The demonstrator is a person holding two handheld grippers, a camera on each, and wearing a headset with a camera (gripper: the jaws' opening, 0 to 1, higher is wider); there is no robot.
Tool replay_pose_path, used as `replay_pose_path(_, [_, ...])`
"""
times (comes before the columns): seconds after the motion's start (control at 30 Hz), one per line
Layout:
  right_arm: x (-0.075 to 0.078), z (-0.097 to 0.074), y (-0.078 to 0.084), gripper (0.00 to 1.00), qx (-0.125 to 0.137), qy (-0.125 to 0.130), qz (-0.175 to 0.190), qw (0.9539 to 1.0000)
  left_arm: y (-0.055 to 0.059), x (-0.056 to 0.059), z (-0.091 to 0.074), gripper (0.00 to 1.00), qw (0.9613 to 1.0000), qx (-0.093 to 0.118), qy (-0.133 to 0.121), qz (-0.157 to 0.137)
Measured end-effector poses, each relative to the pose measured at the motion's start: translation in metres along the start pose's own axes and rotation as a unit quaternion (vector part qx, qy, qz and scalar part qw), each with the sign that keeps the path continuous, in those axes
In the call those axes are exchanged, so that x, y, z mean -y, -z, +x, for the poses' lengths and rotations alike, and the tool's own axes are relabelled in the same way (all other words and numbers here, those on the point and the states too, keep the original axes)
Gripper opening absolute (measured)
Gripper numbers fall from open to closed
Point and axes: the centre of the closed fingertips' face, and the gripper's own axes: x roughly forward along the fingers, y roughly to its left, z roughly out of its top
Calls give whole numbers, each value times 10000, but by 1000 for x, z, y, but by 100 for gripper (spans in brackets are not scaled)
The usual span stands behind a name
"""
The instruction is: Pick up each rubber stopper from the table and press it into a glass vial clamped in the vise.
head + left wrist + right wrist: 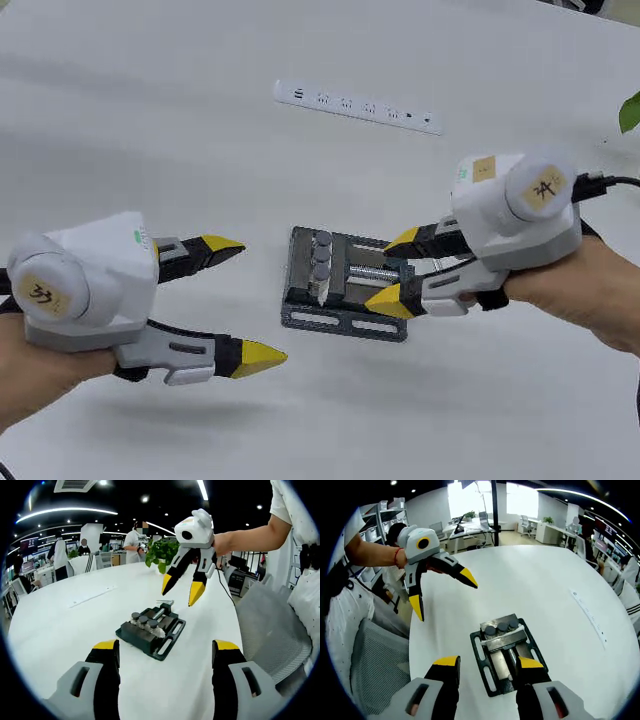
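White power strip (357, 106) beyond vise (340, 322), vials (322, 255) seemingly stoppered; left hand-held gripper (262, 299), right hand-held gripper (378, 273) agape.

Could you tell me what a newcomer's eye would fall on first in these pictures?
The dark vise at the middle of the white table draws the eye, with a row of grey-topped vials clamped in it. The left gripper hovers open on the person's left of it, yellow-tipped fingers spread wide, while the right gripper, also open, hangs over the vise's right end. A white power strip lies farther back.
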Motion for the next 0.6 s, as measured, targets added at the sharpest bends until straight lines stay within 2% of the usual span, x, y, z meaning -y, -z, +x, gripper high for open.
replay_pose_path(0.1, [-2,-2,3,47,290,108,95,9995,-1,1,-1,76,10000,-26,-2,32])
replay_pose_path(0.27, [-5,-4,12,55,606,188,243,9977,-2,0,-2,80,10000,-41,-26,56])
replay_pose_path(0.5, [-7,-5,24,70,943,314,380,9943,0,-2,-3,86,9998,-126,-44,122])
replay_pose_path(0.6, [-5,-7,28,73,1056,391,462,9926,0,-4,-3,89,9997,-154,-69,151])
